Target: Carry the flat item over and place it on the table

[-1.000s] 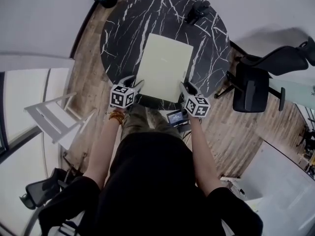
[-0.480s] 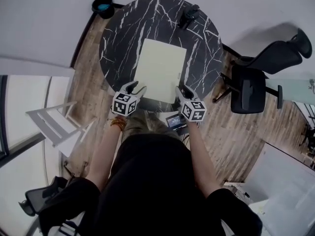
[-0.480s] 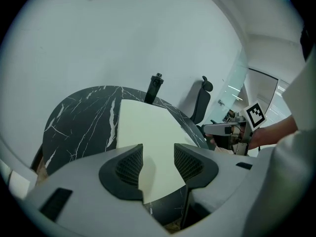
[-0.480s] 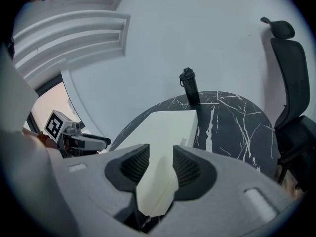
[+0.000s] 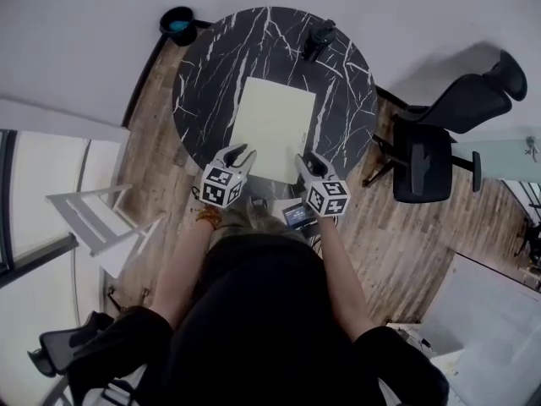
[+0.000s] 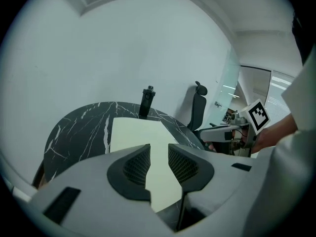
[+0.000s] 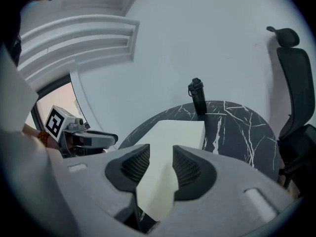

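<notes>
Head view: flat item [image 5: 272, 125] lying on the round black marble table [image 5: 203, 74], mid-table, reaching toward the near edge. Bottle [image 5: 319, 37] upright at the far edge. Left gripper [image 5: 239, 153] and right gripper [image 5: 306, 161] above the near edge, one at each near corner of the flat item.

Left gripper view: jaws apart, just been closing, gripping nothing; flat item [image 6: 136, 132] on the table below and beyond.

Right gripper view: jaws apart, holding nothing; flat item [image 7: 173, 132] beyond, bottle [image 7: 198, 97] behind it.
</notes>
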Demonstrator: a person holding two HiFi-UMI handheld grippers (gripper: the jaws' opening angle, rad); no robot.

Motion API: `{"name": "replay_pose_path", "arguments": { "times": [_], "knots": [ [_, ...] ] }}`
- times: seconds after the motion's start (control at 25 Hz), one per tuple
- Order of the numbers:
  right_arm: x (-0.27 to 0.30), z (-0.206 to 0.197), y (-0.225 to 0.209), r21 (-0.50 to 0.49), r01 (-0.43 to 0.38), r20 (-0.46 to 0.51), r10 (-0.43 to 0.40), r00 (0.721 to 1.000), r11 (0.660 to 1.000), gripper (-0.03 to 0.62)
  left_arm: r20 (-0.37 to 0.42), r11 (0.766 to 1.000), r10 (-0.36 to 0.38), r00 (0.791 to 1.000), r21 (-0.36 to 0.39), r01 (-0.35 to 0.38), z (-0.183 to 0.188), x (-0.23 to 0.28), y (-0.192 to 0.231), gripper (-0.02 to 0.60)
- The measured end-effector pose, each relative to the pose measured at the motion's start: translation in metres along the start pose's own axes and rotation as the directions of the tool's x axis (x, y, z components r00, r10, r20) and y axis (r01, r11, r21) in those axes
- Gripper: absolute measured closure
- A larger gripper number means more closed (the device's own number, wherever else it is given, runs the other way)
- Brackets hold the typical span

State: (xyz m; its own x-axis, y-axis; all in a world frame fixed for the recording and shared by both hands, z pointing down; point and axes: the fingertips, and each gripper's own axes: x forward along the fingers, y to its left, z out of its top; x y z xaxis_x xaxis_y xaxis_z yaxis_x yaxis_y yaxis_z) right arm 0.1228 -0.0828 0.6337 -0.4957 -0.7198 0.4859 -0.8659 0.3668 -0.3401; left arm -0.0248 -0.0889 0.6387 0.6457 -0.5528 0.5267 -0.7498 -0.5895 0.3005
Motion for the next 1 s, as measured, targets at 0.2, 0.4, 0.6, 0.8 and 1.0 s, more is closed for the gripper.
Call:
{"name": "replay_pose_path", "arguments": {
  "times": [0.2,0.4,0.6,0.8,1.0],
  "knots": [
    [-0.006,0.029,0.010,-0.049,-0.023,0.068,0.027,0.997,0.999,0.480,0.079,0.997,-0.005,0.997,0.076,-0.001,0.039,-0.001,-0.015,0.505],
    [-0.017,0.067,0.026,-0.137,-0.022,0.163,0.044,0.986,0.990,0.525,0.177,0.988,-0.006,0.984,0.152,-0.021,0.079,-0.012,-0.034,0.522],
    [-0.031,0.109,0.050,-0.222,-0.027,0.267,0.088,0.960,0.975,0.538,0.259,0.971,-0.010,0.966,0.234,-0.053,0.113,-0.025,-0.057,0.538],
    [-0.052,0.143,0.071,-0.297,-0.011,0.355,0.121,0.927,0.955,0.564,0.338,0.954,-0.016,0.941,0.288,-0.087,0.145,-0.037,-0.076,0.558],
    [-0.088,0.176,0.080,-0.343,0.047,0.434,0.114,0.894,0.938,0.594,0.425,0.934,-0.007,0.905,0.325,-0.145,0.170,-0.046,-0.101,0.575]
  ]
}}
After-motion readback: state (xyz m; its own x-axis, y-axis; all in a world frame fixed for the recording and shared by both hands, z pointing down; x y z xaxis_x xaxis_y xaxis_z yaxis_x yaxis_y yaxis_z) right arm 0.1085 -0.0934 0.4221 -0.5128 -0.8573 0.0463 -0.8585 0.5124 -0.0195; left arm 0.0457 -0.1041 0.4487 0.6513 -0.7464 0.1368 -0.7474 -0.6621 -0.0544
